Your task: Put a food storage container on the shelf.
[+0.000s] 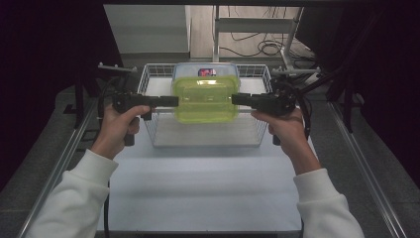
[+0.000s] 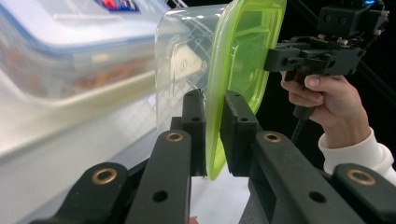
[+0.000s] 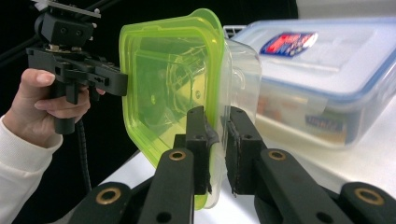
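A clear plastic box with a lime-green lid (image 1: 205, 99) hangs level over the wire basket (image 1: 153, 135), held from both sides. My left gripper (image 1: 175, 101) is shut on the lid's left rim, my right gripper (image 1: 235, 99) on its right rim. In the left gripper view the pads (image 2: 194, 121) pinch the green rim (image 2: 243, 56), with the clear body (image 2: 182, 60) to the left. In the right gripper view my right gripper (image 3: 217, 116) clamps the rim of the green lid (image 3: 163, 74), and the left gripper (image 3: 119, 83) grips the far edge.
A second clear box with a blue-rimmed lid and a red and blue label (image 1: 206, 71) lies in the basket behind the held one (image 3: 317, 65). The white tabletop (image 1: 198, 183) stretches in front of the basket, with metal rails (image 1: 64, 163) along both sides.
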`<act>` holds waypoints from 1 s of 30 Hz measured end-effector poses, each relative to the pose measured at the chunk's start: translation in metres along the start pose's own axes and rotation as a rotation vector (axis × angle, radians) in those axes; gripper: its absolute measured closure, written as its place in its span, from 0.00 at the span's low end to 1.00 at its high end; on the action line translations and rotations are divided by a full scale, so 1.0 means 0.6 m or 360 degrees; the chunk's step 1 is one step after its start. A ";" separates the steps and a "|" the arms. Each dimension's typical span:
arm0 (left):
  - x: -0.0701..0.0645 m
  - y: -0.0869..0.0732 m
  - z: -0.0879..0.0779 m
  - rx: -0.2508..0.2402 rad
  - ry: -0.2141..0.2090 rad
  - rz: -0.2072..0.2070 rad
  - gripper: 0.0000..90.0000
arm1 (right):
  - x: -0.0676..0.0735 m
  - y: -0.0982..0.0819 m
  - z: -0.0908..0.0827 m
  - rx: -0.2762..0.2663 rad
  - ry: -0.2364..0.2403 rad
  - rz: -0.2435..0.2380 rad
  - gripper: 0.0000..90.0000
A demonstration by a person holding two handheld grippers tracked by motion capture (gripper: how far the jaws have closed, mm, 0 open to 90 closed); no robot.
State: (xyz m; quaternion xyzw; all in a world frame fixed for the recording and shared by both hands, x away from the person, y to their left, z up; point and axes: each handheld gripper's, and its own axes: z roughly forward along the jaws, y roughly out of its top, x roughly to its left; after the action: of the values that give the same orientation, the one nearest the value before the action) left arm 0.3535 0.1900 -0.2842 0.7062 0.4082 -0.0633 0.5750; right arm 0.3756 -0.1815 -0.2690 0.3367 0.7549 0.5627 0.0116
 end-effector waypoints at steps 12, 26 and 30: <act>0.025 0.076 0.010 0.0013 0.0031 0.0013 0.90 | -0.034 0.065 0.018 -0.0033 -0.0005 0.0040 0.89; 0.095 0.128 0.035 0.0016 -0.0002 -0.0085 0.90 | -0.095 0.113 0.062 -0.0019 -0.0010 0.0107 0.89; 0.116 0.138 0.044 0.0037 -0.0002 -0.0128 0.90 | -0.116 0.117 0.076 -0.0008 0.0004 0.0156 0.89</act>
State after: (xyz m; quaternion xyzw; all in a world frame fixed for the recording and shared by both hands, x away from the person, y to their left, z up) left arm 0.4629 0.2020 -0.2690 0.6959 0.4350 -0.0915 0.5640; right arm 0.4821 -0.1696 -0.2509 0.3727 0.7361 0.5648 -0.0162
